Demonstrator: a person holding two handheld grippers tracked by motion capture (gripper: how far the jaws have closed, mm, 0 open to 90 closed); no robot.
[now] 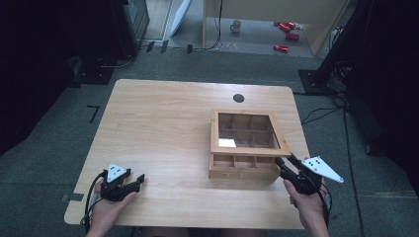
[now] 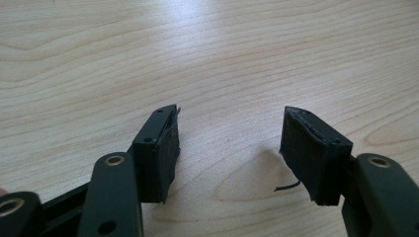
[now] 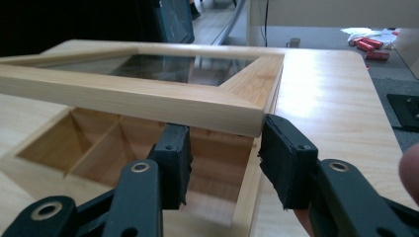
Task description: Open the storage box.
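Observation:
A wooden compartment box (image 1: 242, 170) stands right of the table's middle. Its glass-paned lid (image 1: 247, 150) is tilted up at the front over the dividers. My right gripper (image 1: 284, 160) is at the lid's front right corner. In the right gripper view the right gripper (image 3: 222, 148) straddles the box's right wall. Its left jaw sits under the lid's front rail (image 3: 148, 101), and the right pad touches the corner from outside, so nothing is clamped. My left gripper (image 1: 136, 180) lies low over the table's near left part. Bare wood shows between the pads of the open left gripper (image 2: 230, 143).
The wooden table (image 1: 163, 123) has a round black hole (image 1: 238, 98) near its far edge. Beyond it, on the floor, lie a mug (image 1: 236, 25) and several red cans (image 1: 286, 27). Dark stands and cables flank the table on both sides.

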